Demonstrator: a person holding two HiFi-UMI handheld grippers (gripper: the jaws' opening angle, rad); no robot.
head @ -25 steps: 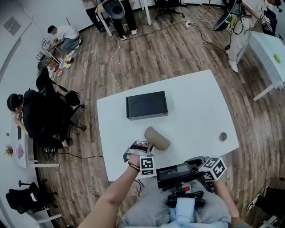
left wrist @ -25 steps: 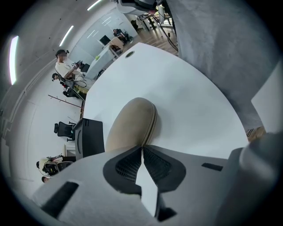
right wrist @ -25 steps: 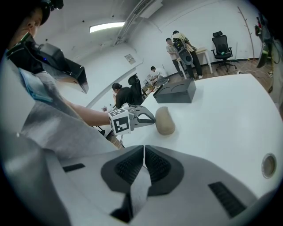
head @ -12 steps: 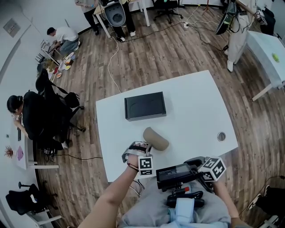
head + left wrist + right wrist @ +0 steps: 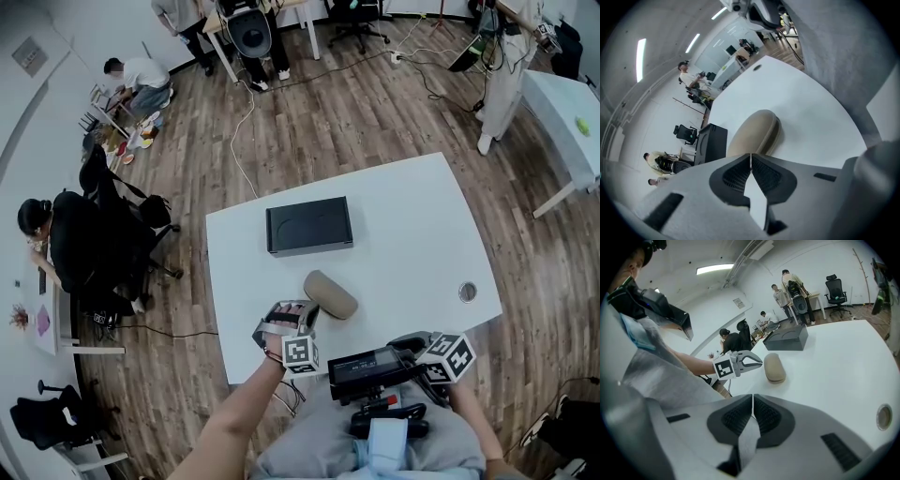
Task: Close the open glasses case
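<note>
The tan glasses case [image 5: 330, 293] lies on the white table [image 5: 403, 234] with its lid down, a seam along its side [image 5: 757, 133]. My left gripper [image 5: 307, 311] hovers just off the case's near left end, jaws shut and holding nothing [image 5: 750, 157]. From the right gripper view it [image 5: 758, 362] sits just left of the case [image 5: 775, 366], a small gap between them. My right gripper [image 5: 753, 401] is shut and empty, held back at the table's near edge. In the head view only its marker cube [image 5: 450, 356] shows clearly.
A black box [image 5: 308, 225] stands on the table beyond the case. A round cable hole [image 5: 468, 292] is near the table's right front edge. People, office chairs and another table [image 5: 567, 103] stand around the room on the wooden floor.
My left gripper has lifted a little and rolled, its marker cube shifting left. The case lies closed in the same spot. The right gripper has not moved.
</note>
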